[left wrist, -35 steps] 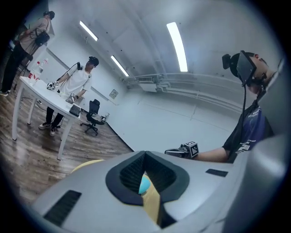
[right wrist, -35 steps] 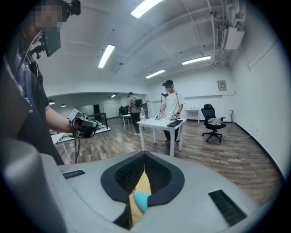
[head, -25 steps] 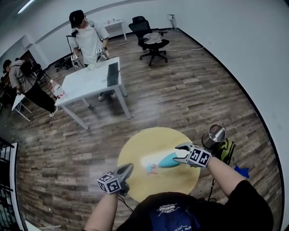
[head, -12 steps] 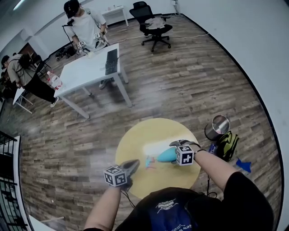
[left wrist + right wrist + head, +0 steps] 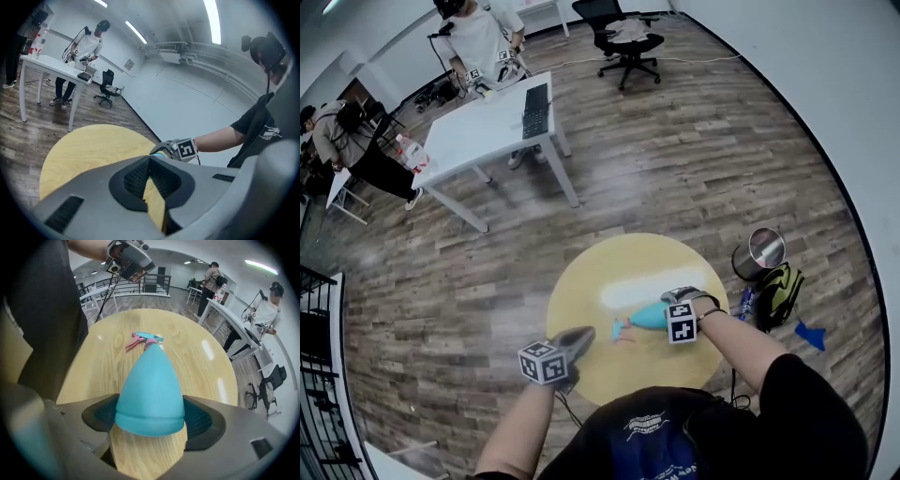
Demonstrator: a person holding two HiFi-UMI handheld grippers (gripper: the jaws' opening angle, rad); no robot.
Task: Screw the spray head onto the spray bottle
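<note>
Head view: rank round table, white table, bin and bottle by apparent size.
1. Round table, though it is nearest the camera.
2. White table.
3. Bin and bottle look alike; the bottle is partly covered.

It looked like an open office used as a recording lab, with a grey-brown wood-plank floor (image 5: 694, 159), plain white walls (image 5: 797, 84) and long ceiling strip lights (image 5: 212, 21). A white rectangular desk (image 5: 478, 141) carried a black keyboard (image 5: 535, 110). Beyond it stood a black swivel office chair (image 5: 623, 42), and a person wearing head-mounted gear (image 5: 483, 42) worked there.
</note>
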